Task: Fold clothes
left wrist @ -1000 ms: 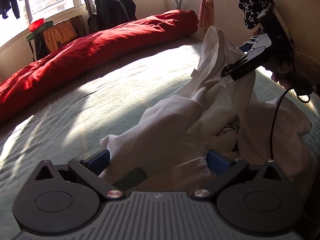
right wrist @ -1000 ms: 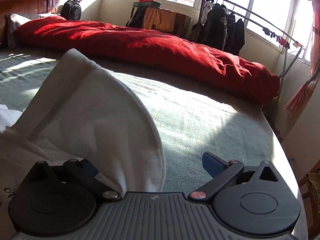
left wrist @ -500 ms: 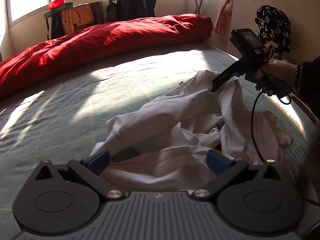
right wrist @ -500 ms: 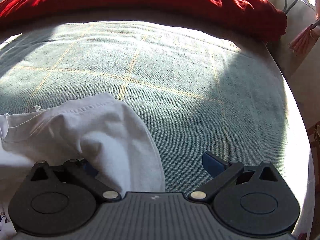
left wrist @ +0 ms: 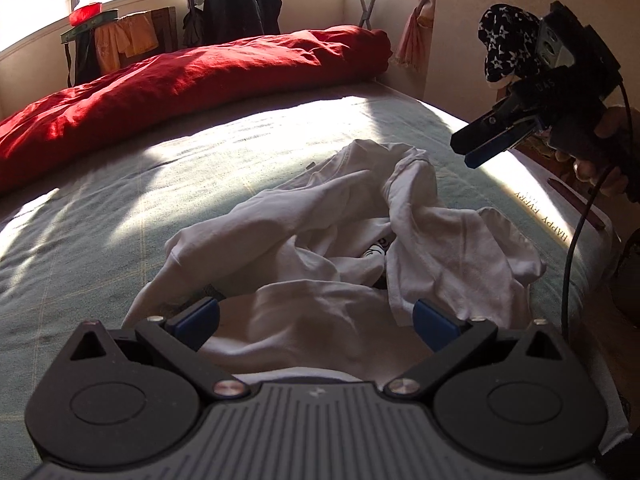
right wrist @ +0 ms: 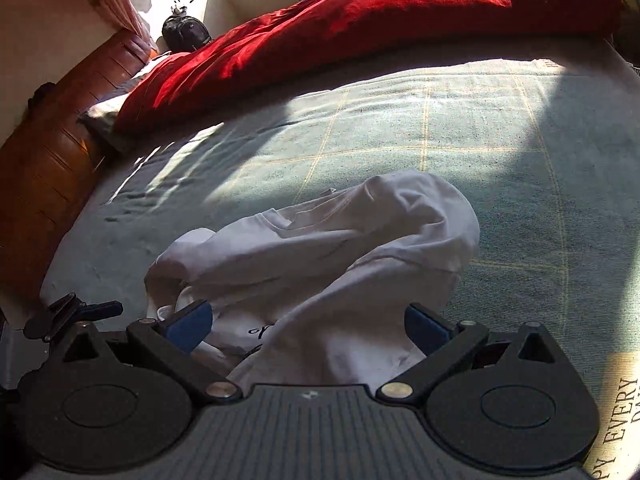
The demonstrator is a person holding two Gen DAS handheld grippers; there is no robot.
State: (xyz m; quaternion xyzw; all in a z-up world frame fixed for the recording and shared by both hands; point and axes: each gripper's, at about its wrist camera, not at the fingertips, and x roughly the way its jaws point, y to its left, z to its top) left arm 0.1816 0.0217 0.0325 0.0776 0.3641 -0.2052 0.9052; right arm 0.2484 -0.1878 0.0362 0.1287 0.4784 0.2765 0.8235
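Note:
A crumpled white T-shirt (left wrist: pixel 352 248) lies in a heap on the green bed cover (left wrist: pixel 160 184); it also shows in the right wrist view (right wrist: pixel 320 248). My left gripper (left wrist: pixel 316 320) is open, its blue pads wide apart just above the near edge of the shirt, holding nothing. My right gripper (right wrist: pixel 308 326) is open and empty over the shirt's near part. In the left wrist view the right gripper (left wrist: pixel 488 140) hangs in the air above and to the right of the shirt.
A rolled red duvet (left wrist: pixel 180 80) lies along the far side of the bed. A clothes rack with dark garments (left wrist: pixel 236 0) stands by the windows. A wooden headboard (right wrist: pixel 48 168) is at the left. The bed's edge with printed lettering (left wrist: pixel 540 212) runs on the right.
The right gripper let go of the shirt, opened and lifted clear. The shirt dropped from hanging up into a heap on the bed. The left gripper stayed open.

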